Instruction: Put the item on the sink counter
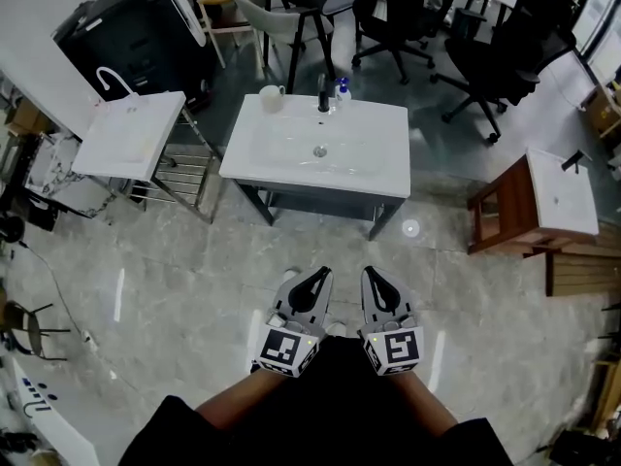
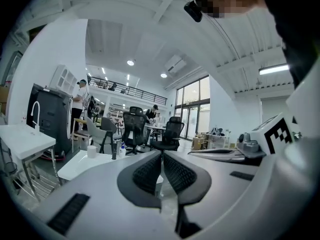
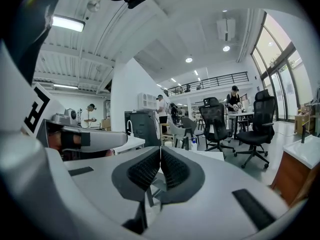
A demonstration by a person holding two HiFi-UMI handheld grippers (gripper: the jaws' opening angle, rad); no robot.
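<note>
- Two grippers are low in the head view, side by side over the grey tiled floor point(image 1: 194, 299). The left gripper point(image 1: 320, 276) and the right gripper point(image 1: 372, 274) both aim toward 12 o'clock.
- The left gripper's own view shows its two ribbed pads point(image 2: 149, 173) pressed together, with nothing between them.
- The right gripper's own view shows the same: jaws pressed together and empty.
- Three white sinks are in sight. The sink counter point(image 1: 378, 178) stands at 12 o'clock from the grippers, well apart from them.
- A second sink point(image 1: 126, 144), with one curved white tap point(image 1: 114, 78), stands at 10 o'clock. A third sink point(image 1: 563, 197) sits on a wooden cabinet point(image 1: 500, 216) at 2 o'clock.
- Three things stand along the sink counter's far edge. One white cup point(image 1: 271, 97) is at its 11 o'clock corner, and one black tap point(image 1: 324, 93) is at 12 o'clock. One small blue-capped bottle point(image 1: 342, 90) stands just beside the tap.
- I cannot tell which thing is the item, since neither gripper carries anything.
- At least two black office chairs point(image 1: 490, 61) stand past the counter at 1 o'clock.
- One dark cabinet point(image 1: 136, 37) stands at 11 o'clock.
- Two people point(image 2: 80, 96) appear far off in the left gripper view.
</note>
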